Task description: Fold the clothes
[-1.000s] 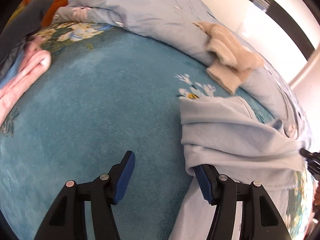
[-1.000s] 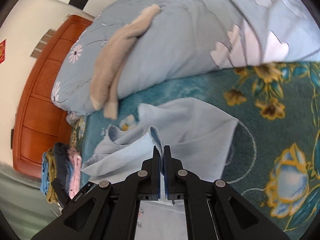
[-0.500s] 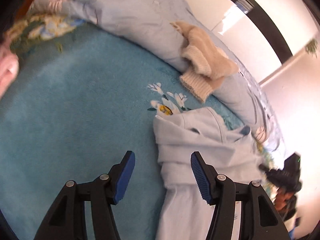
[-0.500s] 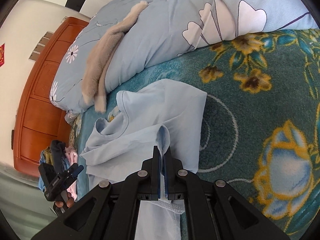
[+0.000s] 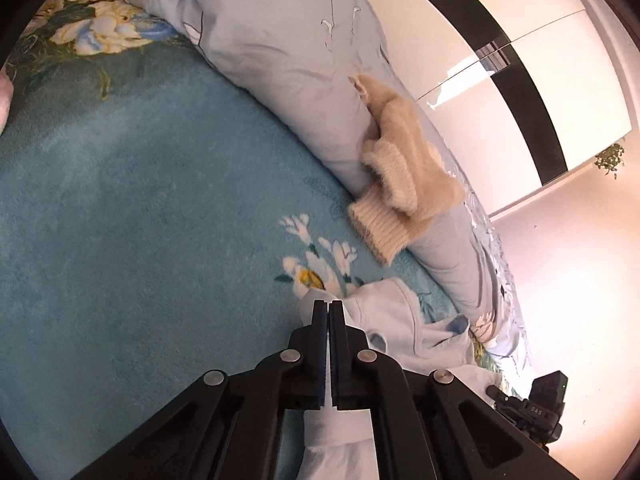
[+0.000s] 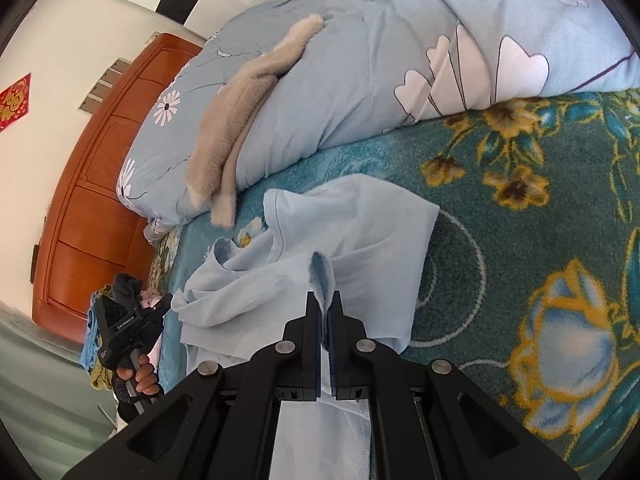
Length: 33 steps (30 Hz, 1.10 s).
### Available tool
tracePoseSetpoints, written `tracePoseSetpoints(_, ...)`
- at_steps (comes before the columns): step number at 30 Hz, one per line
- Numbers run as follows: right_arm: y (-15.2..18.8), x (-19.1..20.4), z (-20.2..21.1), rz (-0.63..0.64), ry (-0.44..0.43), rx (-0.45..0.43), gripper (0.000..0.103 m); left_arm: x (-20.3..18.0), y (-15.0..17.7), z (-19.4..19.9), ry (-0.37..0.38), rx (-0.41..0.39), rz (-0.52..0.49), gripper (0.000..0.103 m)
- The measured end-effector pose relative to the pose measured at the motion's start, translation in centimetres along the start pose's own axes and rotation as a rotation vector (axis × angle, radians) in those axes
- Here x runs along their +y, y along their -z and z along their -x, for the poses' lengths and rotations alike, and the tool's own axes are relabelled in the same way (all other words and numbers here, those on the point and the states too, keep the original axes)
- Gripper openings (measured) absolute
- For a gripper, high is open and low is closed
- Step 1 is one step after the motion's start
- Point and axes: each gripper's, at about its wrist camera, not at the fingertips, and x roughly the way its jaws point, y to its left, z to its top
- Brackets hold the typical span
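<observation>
Shirt [image 6: 352,240], pale blue, on bed blanket [image 6: 520,208] | left gripper [image 5: 329,304] jaws just closed on edge | right gripper [image 6: 324,296] jaws pinching fold | risk: thin pinch slipping under pull, crooked fold

Pale blue shirt [image 6: 360,236] crumpled, partly folded, on teal floral blanket [image 6: 520,208], fabric edges pinched up

Bright daylight in both views, strong glare on the glossy wardrobe [image 5: 532,80] and pinkish washed-out wall [image 5: 576,280], perhaps from a window out of view, heavy fisheye bending with dark corners, slight blur on the beige sweater [image 5: 400,176].
</observation>
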Motion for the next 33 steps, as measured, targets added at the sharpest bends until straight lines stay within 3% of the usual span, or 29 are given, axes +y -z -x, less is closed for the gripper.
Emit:
tracePoseSetpoints(3,-0.5,-0.6,-0.2,-0.007,0.048,-0.009,0.003,-0.7,-1.0,-1.2,-0.060,0.013,-0.030,0.001)
tracePoseSetpoints(8,-0.3,-2.8,-1.8,-0.079,0.080,0.021,0.003,1.3,-1.5,-3.0,-0.148,0.036,0.051,0.000)
tracePoseSetpoints(19,1.1,-1.6,0.5,-0.050,0.092,-0.030,0.006,1.2,3.1,2.8,-0.051,0.082,-0.015,0.005)
tracePoseSetpoints(20,1.8,-1.3,1.1,-0.035,0.097,-0.025,0.008,1.1,4.2,3.2,-0.043,0.109,-0.029,0.008)
tracePoseSetpoints(22,3.7,-0.9,2.0,-0.003,0.104,-0.003,0.016,1.4,6.4,4.1,-0.045,0.159,-0.053,0.030)
tracePoseSetpoints(23,4.8,-0.8,2.4,0.011,0.101,0.015,0.022,1.5,7.6,4.5,-0.048,0.178,-0.063,0.033)
tracePoseSetpoints(28,11.2,-0.4,3.3,0.037,0.070,0.116,0.030,3.1,13.1,6.9,-0.036,0.259,-0.049,0.035)
tracePoseSetpoints(31,14.8,-0.2,4.3,0.040,0.068,0.139,0.032,3.5,15.6,8.8,-0.005,0.273,-0.043,0.036)
tracePoseSetpoints(33,16.9,-0.2,5.5,0.038,0.062,0.139,0.032,3.5,17.2,9.9,0.020,0.293,-0.041,0.042)
